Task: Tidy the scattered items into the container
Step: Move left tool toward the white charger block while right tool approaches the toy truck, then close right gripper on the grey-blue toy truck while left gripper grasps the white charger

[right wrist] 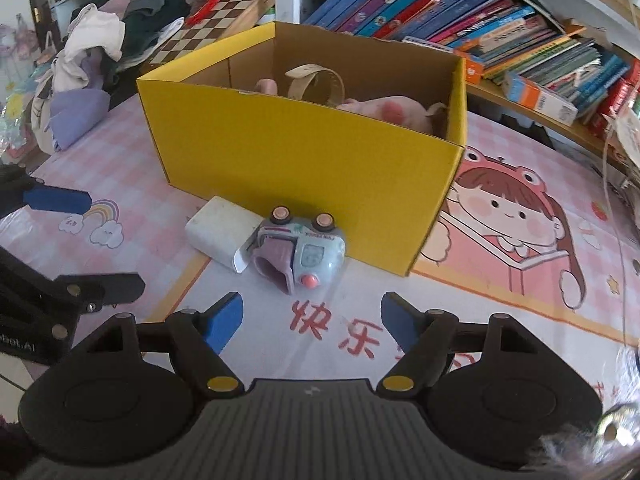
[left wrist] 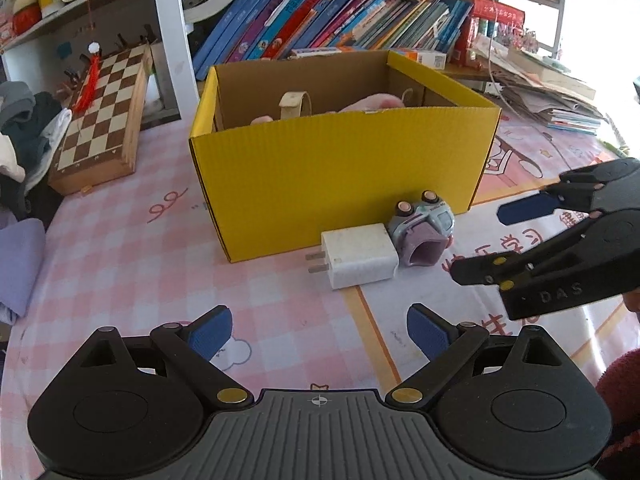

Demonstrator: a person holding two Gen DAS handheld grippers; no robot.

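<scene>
1. Chessboard [left wrist: 102, 116]: lies at the far left of the pink checked tablecloth [left wrist: 120, 248], beside a heap of clothes [right wrist: 116, 36].
2. Left gripper [left wrist: 318, 336]: jaws open, blue pads apart and nothing between them; it hovers above the cloth, short of the charger.
3. Yellow cardboard box [left wrist: 336, 168]: the container, standing open-topped at mid-table. Inside it lie a pink plush toy [right wrist: 384, 110] and a tan strap loop [right wrist: 318, 82].
4. White charger [left wrist: 360, 256]: lies on the cloth just in front of the box's near wall, prongs pointing left in the left wrist view, touching the toy car.
5. Toy car [left wrist: 424, 226]: a small grey-blue and lilac car tipped over with its wheels uppermost, close against the box's front wall, to the right of the charger.
6. Right gripper [right wrist: 312, 322]: jaws parted and empty, pointing down toward the toy car without touching it.
7. Books [left wrist: 340, 16]: slanted rows on the shelf behind the box.
</scene>
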